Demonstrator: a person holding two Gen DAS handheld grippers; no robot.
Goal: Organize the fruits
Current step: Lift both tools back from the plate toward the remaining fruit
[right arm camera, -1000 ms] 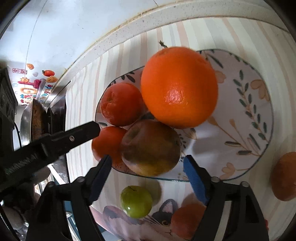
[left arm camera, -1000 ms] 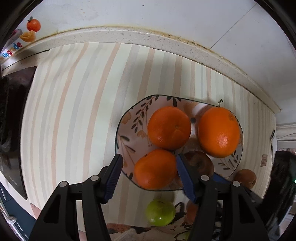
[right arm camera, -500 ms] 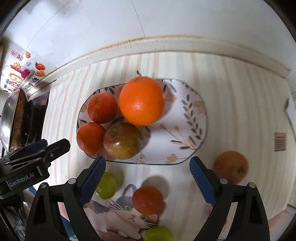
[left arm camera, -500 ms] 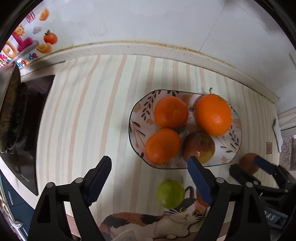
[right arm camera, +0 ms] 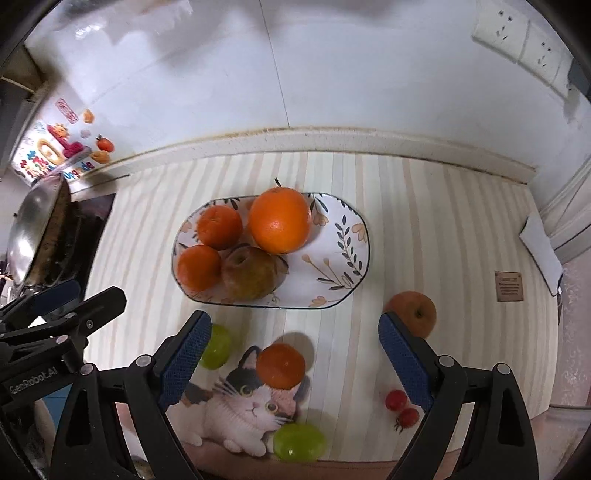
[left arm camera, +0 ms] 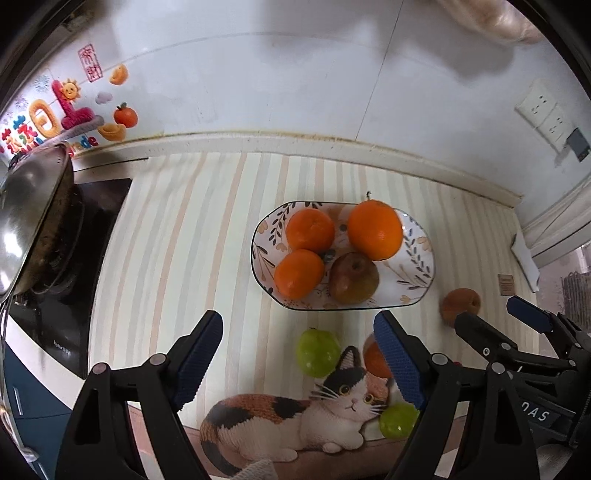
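Note:
A leaf-patterned plate (left arm camera: 417, 258) (right arm camera: 332, 251) on the striped counter holds a large orange (left arm camera: 375, 229) (right arm camera: 279, 219), two smaller oranges (left arm camera: 310, 229) (left arm camera: 299, 273) and a brownish apple (left arm camera: 354, 277) (right arm camera: 249, 273). In front of the plate lie a green fruit (left arm camera: 318, 352) (right arm camera: 216, 347), a tangerine (right arm camera: 281, 365), a second green fruit (right arm camera: 300, 441), a reddish apple (right arm camera: 412, 314) and two cherry tomatoes (right arm camera: 397, 400). My left gripper (left arm camera: 295, 332) and right gripper (right arm camera: 293, 328) both hang high above the counter's front, open, with nothing between their pads.
A steel wok (left arm camera: 29, 221) sits on a black stove at the left. The white wall with stickers (left arm camera: 66, 110) and a socket (right arm camera: 517, 33) runs behind the counter. A cat-print mat (right arm camera: 243, 406) covers the front edge. A white card (right arm camera: 541, 251) lies at the right.
Both grippers have risen and drawn back from the plate with their jaws spread wider. The near orange and the brownish apple that they flanked stay on the plate.

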